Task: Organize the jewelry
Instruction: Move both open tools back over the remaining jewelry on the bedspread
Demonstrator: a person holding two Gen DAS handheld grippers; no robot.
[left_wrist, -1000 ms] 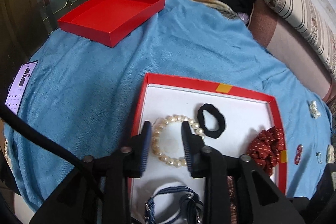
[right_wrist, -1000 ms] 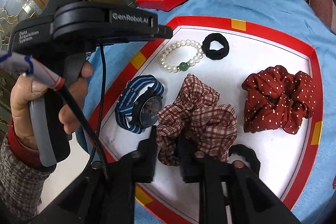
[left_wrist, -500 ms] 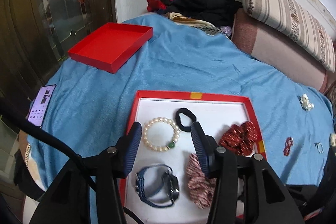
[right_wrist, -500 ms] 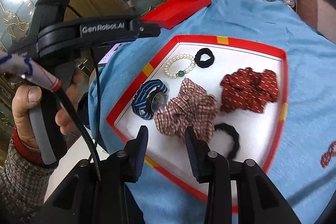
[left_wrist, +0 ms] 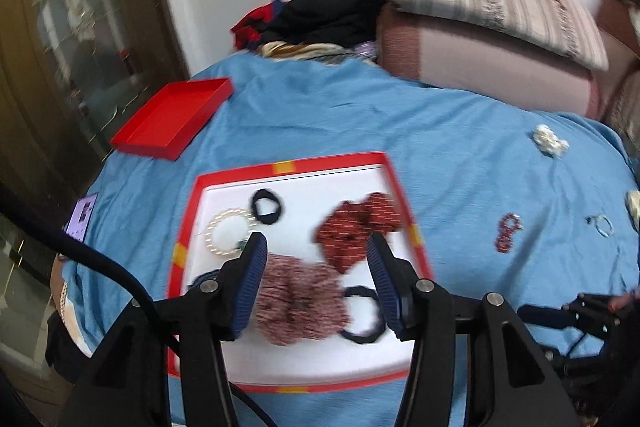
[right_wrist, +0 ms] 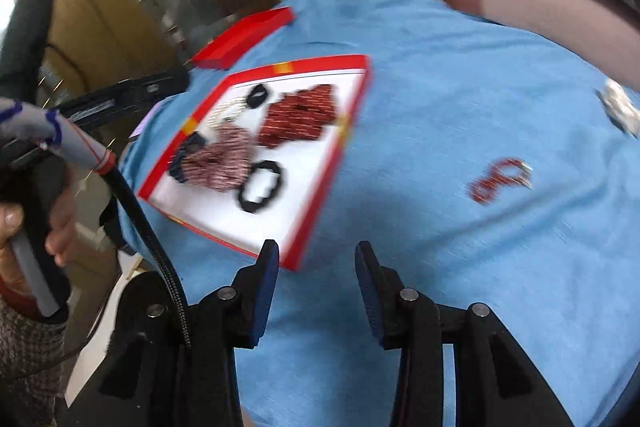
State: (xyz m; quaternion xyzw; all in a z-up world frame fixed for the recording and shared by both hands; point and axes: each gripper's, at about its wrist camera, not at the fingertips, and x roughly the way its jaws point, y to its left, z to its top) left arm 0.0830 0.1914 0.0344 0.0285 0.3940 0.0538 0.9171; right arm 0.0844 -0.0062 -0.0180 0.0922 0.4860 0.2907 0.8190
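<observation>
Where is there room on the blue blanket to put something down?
The blue blanket is bare between the red lid, the tray and the pillows. A smaller gap lies between the tray and the red bracelet. The tray itself is crowded with scrunchies, hair ties and a pearl bracelet.

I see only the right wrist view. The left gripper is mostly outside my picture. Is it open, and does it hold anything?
Observer: The left gripper is open and holds nothing. In its own view the fingers frame the checked scrunchie inside the tray.
Operator: Besides the red bracelet, is more jewelry loose on the blanket?
Observer: Yes. A small pale loop lies on the blanket to the right of the red bracelet. It is too blurred to name.
</observation>
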